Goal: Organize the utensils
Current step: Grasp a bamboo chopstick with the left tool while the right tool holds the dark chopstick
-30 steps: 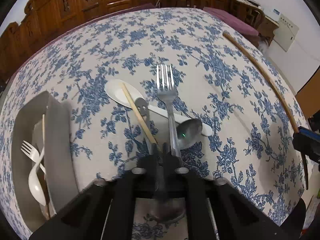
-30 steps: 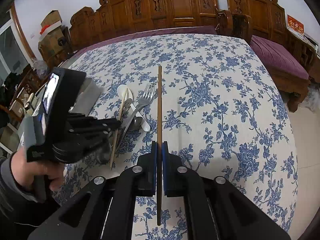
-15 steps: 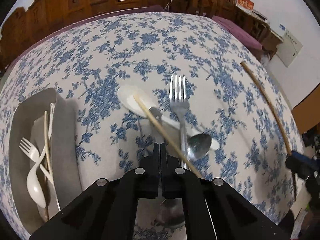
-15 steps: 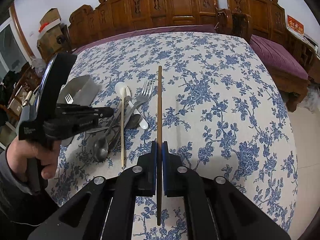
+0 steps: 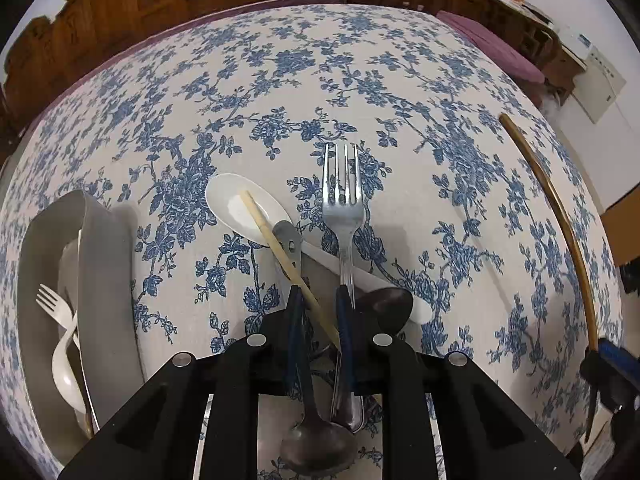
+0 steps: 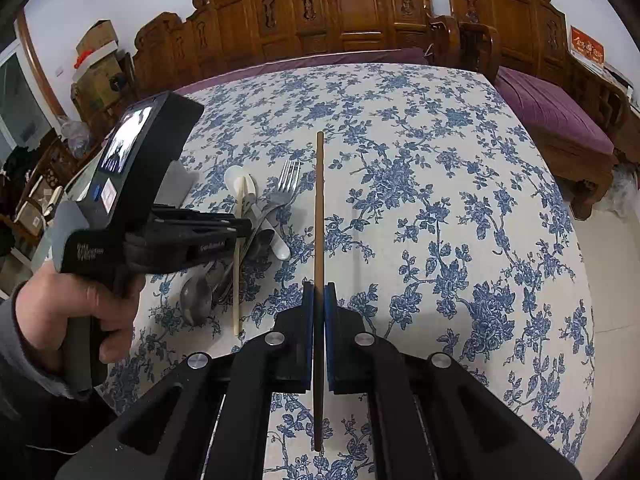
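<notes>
A heap of utensils lies on the flowered tablecloth: a metal fork (image 5: 340,204), a white spoon (image 5: 248,206), a pale chopstick (image 5: 288,266) and two dark metal spoons (image 5: 316,444). My left gripper (image 5: 320,300) is open just above the heap, its fingers on either side of the pale chopstick and a spoon handle. My right gripper (image 6: 319,296) is shut on a dark brown chopstick (image 6: 319,220), held level above the table to the right of the heap (image 6: 256,224). A grey holder (image 5: 104,300) at the left holds a white fork and spoon (image 5: 60,332).
Carved wooden chairs (image 6: 360,12) stand behind the table. A purple cushioned bench (image 6: 552,112) is at the right. Cardboard boxes (image 6: 96,68) are stacked at the far left.
My left gripper has opened and come down over the heap, its fingers now on either side of the pale chopstick. The right gripper holds the dark chopstick still.
</notes>
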A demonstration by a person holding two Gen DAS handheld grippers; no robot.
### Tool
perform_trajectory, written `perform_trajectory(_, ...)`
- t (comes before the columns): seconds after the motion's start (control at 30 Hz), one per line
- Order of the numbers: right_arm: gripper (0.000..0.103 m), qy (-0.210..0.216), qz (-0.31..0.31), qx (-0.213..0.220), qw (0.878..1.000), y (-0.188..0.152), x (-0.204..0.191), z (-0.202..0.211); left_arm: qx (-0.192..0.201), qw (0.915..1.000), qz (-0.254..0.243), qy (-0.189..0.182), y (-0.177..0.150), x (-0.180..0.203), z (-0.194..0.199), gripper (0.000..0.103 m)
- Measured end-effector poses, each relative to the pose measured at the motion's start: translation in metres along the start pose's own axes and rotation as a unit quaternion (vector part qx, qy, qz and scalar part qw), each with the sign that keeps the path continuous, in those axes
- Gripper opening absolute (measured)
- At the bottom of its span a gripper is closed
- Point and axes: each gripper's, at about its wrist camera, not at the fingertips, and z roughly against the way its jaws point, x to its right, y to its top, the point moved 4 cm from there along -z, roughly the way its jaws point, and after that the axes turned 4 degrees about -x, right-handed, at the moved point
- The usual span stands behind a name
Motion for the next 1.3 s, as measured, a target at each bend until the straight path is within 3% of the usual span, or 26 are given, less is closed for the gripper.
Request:
perform_trajectory(0.43, 0.006, -0.003, -0.003, 0.007, 1.0, 0.002, 0.002, 0.006, -0.034, 0.998, 0.038, -0.037, -0.003, -0.017, 0.0, 0.017)
perform_trajectory(0.8, 0.006, -0.005, -0.008, 0.011, 1.0, 0.003, 0.005, 0.008, -0.05, 0.9982, 0.027, -0.018, 0.009, -0.01, -0.004, 0.017)
perform_trajectory(0.97, 0.006, -0.005, -0.01, 0.014, 1.0, 0.004, 0.007, 0.01, -0.063, 0.9973, 0.025, -0.026, 0.01, -0.006, -0.005, 0.01)
perform_trajectory(1.3, 0.006, -0.004, -0.012, 0.017, 1.0, 0.005, 0.008, 0.013, -0.06, 0.9974, 0.032, -0.022, 0.014, -0.006, -0.006, 0.01)
